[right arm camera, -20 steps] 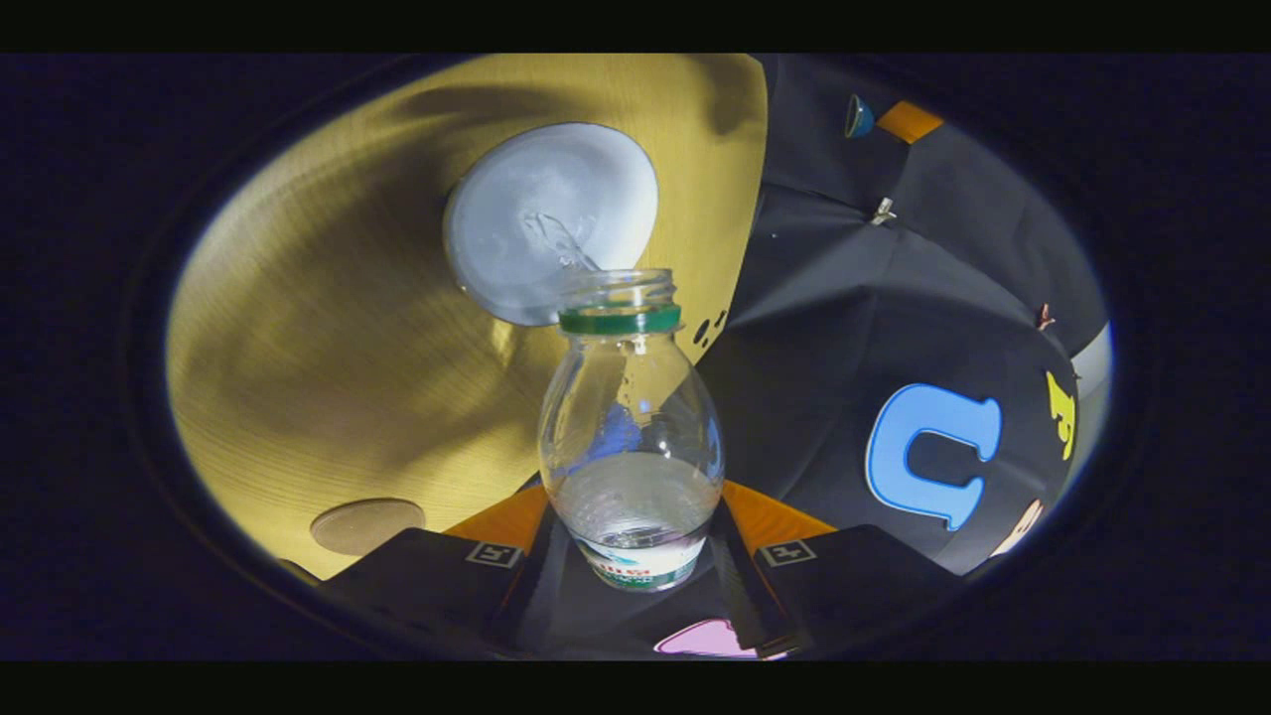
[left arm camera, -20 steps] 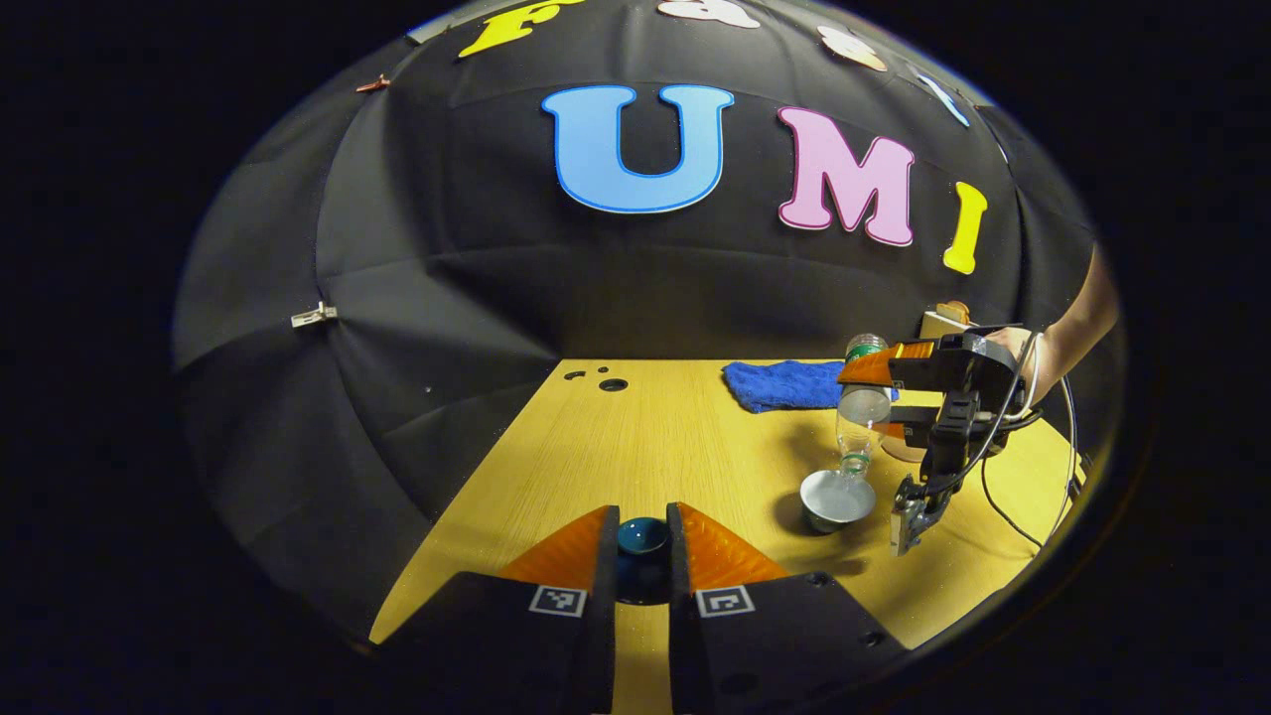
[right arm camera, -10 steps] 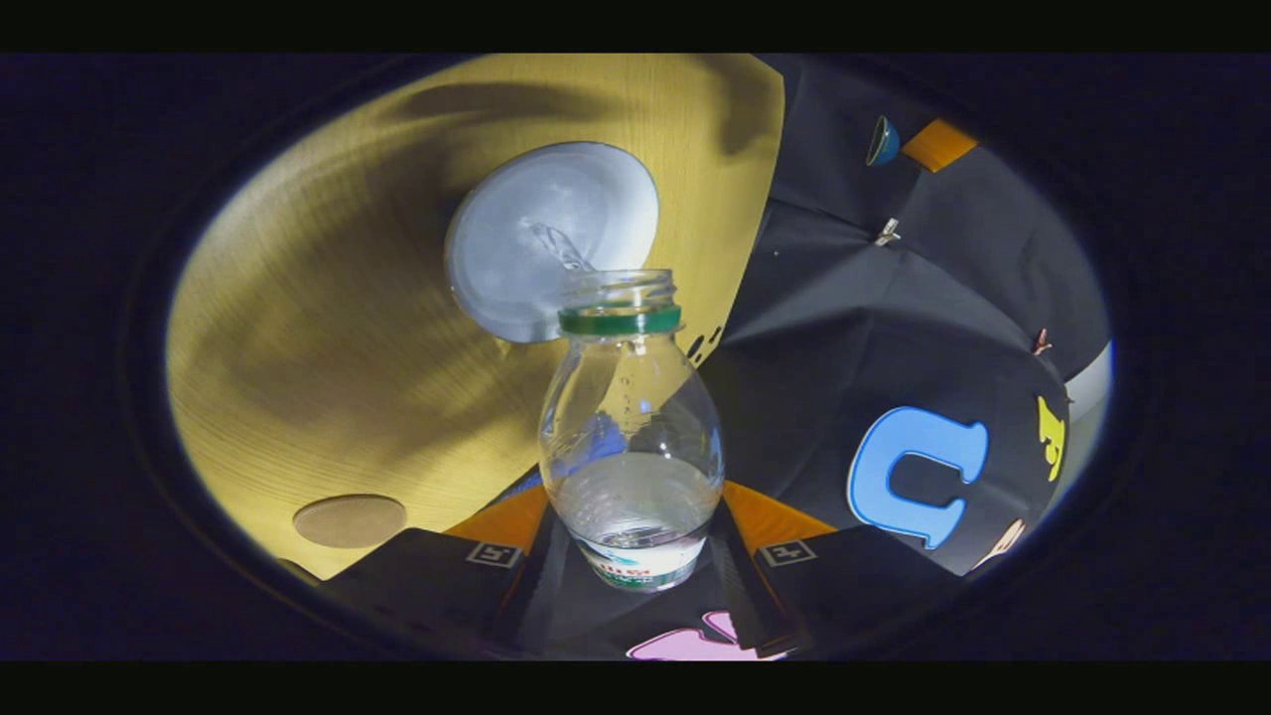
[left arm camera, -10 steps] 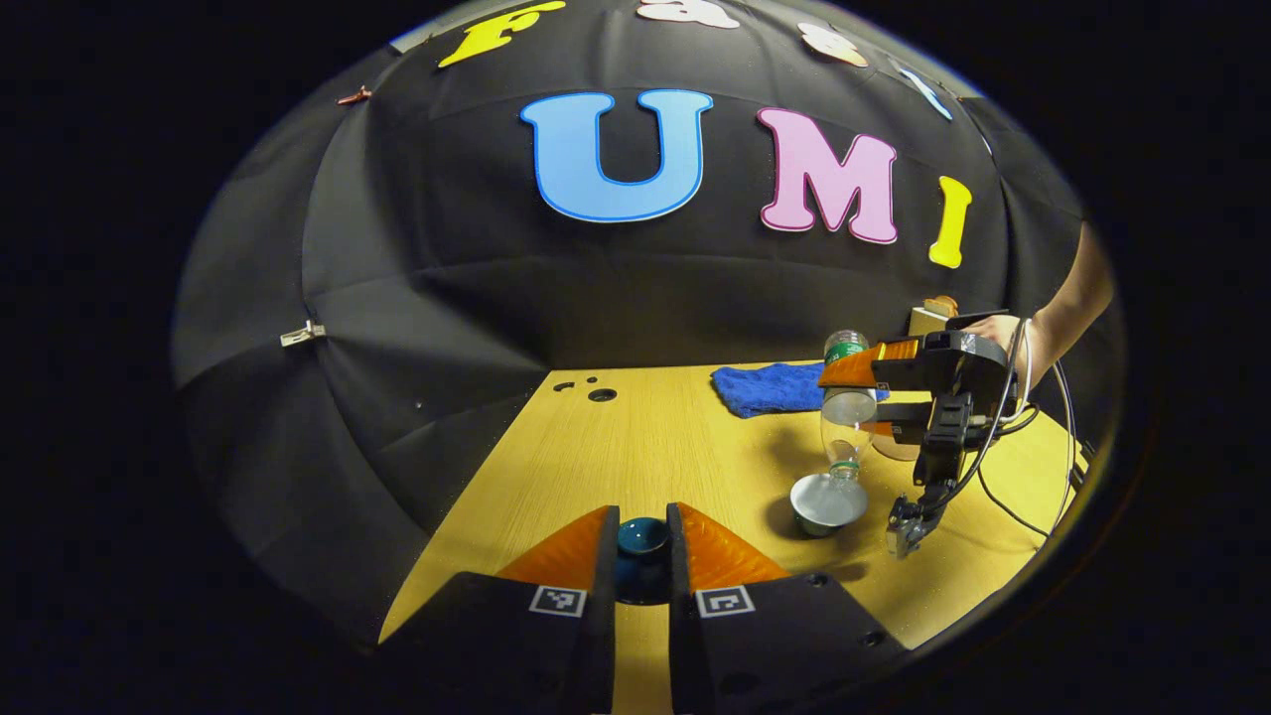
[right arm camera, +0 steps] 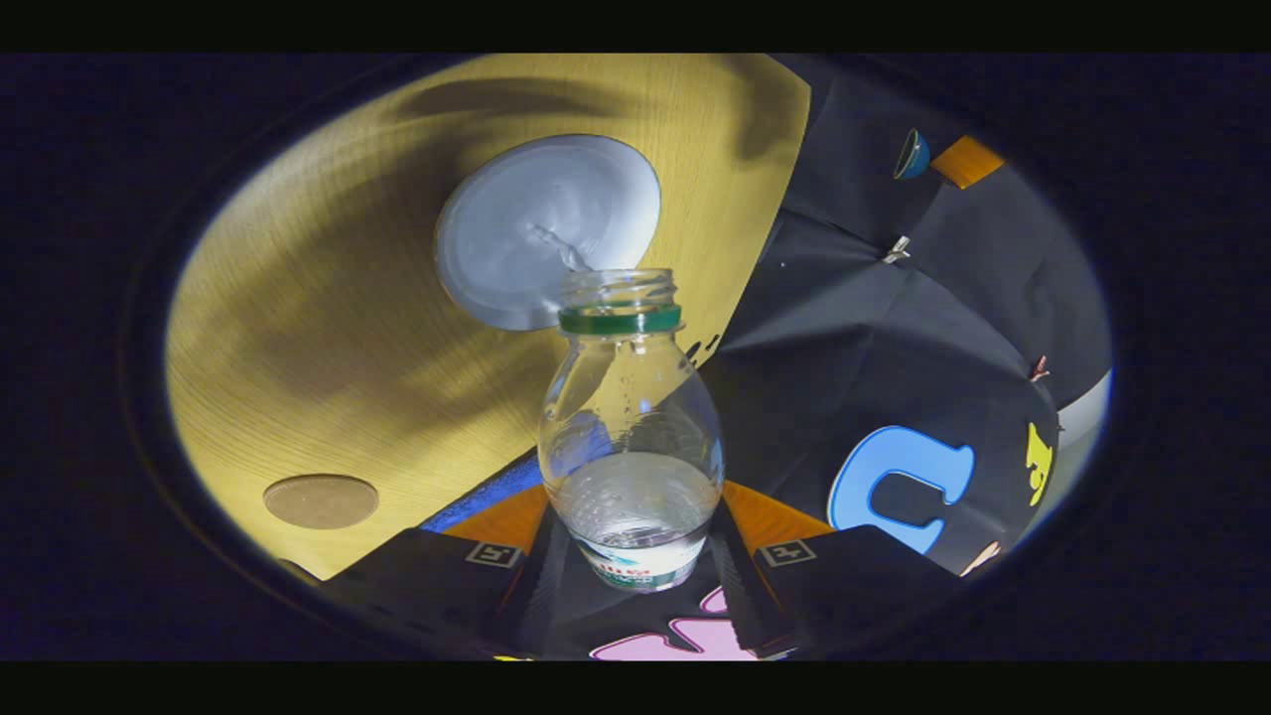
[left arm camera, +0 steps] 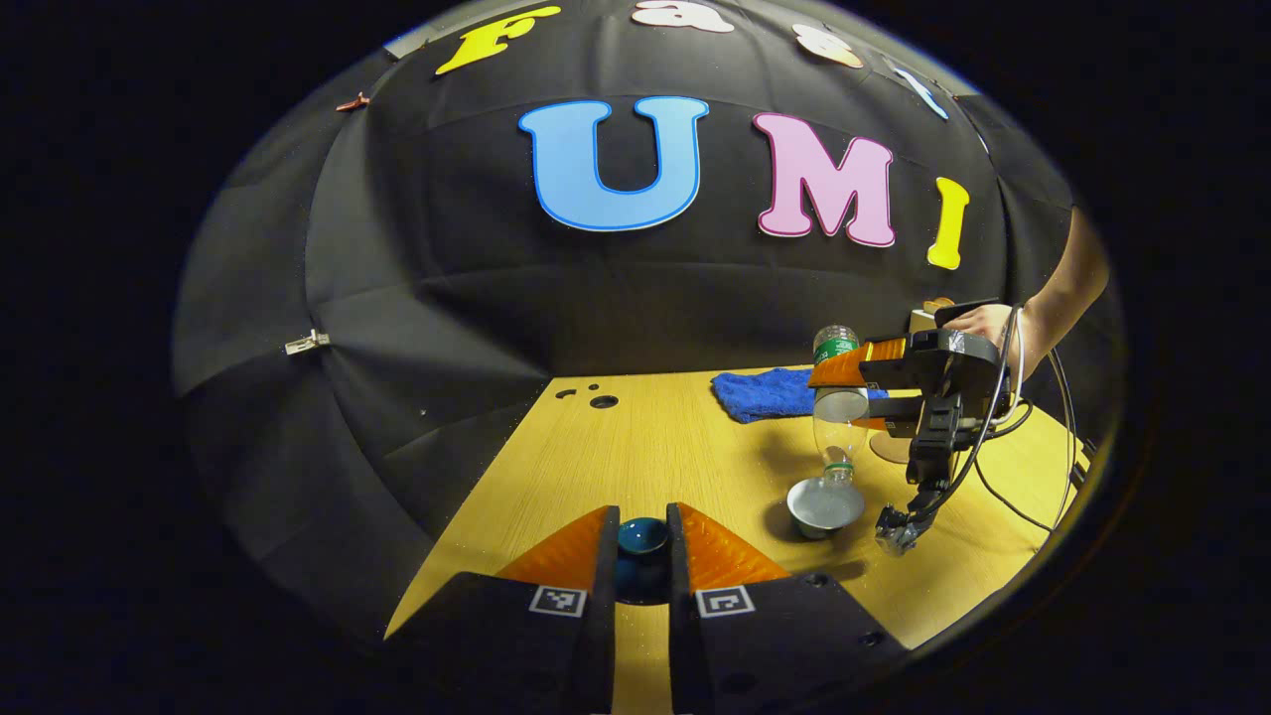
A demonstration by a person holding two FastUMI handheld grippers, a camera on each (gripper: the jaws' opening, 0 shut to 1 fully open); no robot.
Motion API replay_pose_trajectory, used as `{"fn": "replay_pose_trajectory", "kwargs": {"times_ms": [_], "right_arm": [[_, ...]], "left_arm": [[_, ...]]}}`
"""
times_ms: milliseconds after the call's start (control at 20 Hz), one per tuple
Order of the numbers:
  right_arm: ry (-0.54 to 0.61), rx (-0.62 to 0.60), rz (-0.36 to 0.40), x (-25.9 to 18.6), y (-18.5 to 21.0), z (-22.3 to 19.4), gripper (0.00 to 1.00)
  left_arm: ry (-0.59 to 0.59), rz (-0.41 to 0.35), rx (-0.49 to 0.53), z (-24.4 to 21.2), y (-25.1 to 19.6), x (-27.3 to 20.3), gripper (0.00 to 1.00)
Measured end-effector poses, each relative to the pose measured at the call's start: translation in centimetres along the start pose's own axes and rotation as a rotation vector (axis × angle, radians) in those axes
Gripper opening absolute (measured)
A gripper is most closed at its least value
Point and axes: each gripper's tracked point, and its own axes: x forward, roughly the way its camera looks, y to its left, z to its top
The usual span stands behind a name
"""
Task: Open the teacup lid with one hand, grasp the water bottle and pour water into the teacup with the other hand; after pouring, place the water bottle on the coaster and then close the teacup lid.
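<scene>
Clear plastic water bottle (right arm camera: 630, 437) is clamped between the right gripper (right arm camera: 635, 556) fingers, tipped mouth-down directly above the open teacup (left arm camera: 825, 504), and a thin stream falls into it. The coaster (right arm camera: 320, 500) lies near, on the right gripper's side. The left gripper (left arm camera: 641, 556) grasps the teacup lid (left arm camera: 642, 537), well apart from the cup.
</scene>
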Motion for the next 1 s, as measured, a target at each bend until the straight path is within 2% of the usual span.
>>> {"fn": "replay_pose_trajectory", "kwargs": {"times_ms": [250,500,550,650,750,850,900,1000], "right_arm": [[0.004,0.002,0.003,-0.1,-0.1,0.0,0.71],[0.035,0.084,0.002,-0.7,-0.5,-1.1,0.71],[0.048,0.124,0.009,-1.0,-0.7,-1.7,0.67],[0.07,0.227,0.018,-1.5,-1.0,-2.9,0.71],[0.101,0.336,0.02,-1.6,-1.4,-3.9,0.71],[0.14,0.496,0.036,-2.2,-1.1,-4.8,0.71],[0.158,0.584,0.043,-1.7,-0.9,-5.5,0.71],[0.194,0.751,0.063,-1.3,0.0,-6.6,0.71]], "left_arm": [[-0.005,0.016,0.002,0.2,-0.3,-0.5,0.26],[-0.003,0.06,-0.013,0.9,-0.7,-1.3,0.26],[-0.005,0.068,-0.016,1.1,-0.9,-1.4,0.26],[-0.008,0.085,-0.014,1.6,-1.2,-1.7,0.29],[-0.01,0.105,-0.013,2.2,-1.7,-2.0,0.26],[-0.011,0.126,-0.011,3.0,-2.3,-2.4,0.29],[-0.013,0.143,-0.002,3.5,-2.5,-2.7,0.26],[-0.02,0.175,0.019,4.6,-3.3,-3.5,0.26]]}}
